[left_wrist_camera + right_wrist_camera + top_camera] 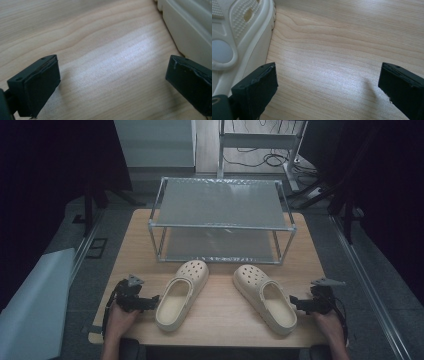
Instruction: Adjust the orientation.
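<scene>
The left gripper (150,301) is held low over the pale wooden table (220,312), jaws apart, the left cream perforated foam clog (181,293) just beside them. The two-tier metal wire rack (220,222) beyond is seen bare. The right cream clog (265,297) lies just beside the right gripper (296,303), held likewise, jaws spread.

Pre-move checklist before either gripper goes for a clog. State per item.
1. Left gripper jaws wide apart, nothing between them: ok.
2. Right gripper jaws wide apart, nothing between them: ok.
3. Left clog upright on the table, opening up: ok.
4. Right clog upright, apart from the left clog: ok.
5. Rack shelves bare: ok.
6. Jaws actually touching a clog: cannot tell.
</scene>
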`<state>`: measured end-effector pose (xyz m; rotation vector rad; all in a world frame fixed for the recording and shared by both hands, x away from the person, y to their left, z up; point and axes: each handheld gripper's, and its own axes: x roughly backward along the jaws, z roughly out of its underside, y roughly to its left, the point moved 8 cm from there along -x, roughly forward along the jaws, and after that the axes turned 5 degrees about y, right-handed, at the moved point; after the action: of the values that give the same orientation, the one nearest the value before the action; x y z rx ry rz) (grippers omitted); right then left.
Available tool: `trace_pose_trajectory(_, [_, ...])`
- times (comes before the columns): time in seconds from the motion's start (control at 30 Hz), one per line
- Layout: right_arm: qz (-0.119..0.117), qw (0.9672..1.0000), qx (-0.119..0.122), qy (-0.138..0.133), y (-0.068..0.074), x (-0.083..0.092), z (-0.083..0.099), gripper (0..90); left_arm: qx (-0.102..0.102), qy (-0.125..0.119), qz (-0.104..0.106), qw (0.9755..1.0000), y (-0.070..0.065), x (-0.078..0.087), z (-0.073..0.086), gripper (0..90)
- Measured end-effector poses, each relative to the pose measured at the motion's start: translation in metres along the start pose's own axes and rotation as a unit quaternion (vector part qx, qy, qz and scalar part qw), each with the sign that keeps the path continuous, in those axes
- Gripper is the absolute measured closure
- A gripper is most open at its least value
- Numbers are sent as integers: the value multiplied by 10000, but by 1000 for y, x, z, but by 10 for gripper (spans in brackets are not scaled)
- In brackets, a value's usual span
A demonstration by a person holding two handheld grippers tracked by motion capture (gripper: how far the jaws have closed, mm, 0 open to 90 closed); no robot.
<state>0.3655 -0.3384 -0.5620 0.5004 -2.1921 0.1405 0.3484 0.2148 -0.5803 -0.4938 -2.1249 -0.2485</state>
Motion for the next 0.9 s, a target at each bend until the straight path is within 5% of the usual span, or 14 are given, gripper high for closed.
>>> trace_pose_trajectory(0.4, [3, 10000, 13, -26, 0, 2, 1, 30, -176, 88, 137, 9997, -14, 2, 2, 23])
trace_pose_trajectory(0.9, [13, 10000, 10, -8, 0, 2, 1, 32, -503, 147, 350, 9980, -48, 5, 4, 24])
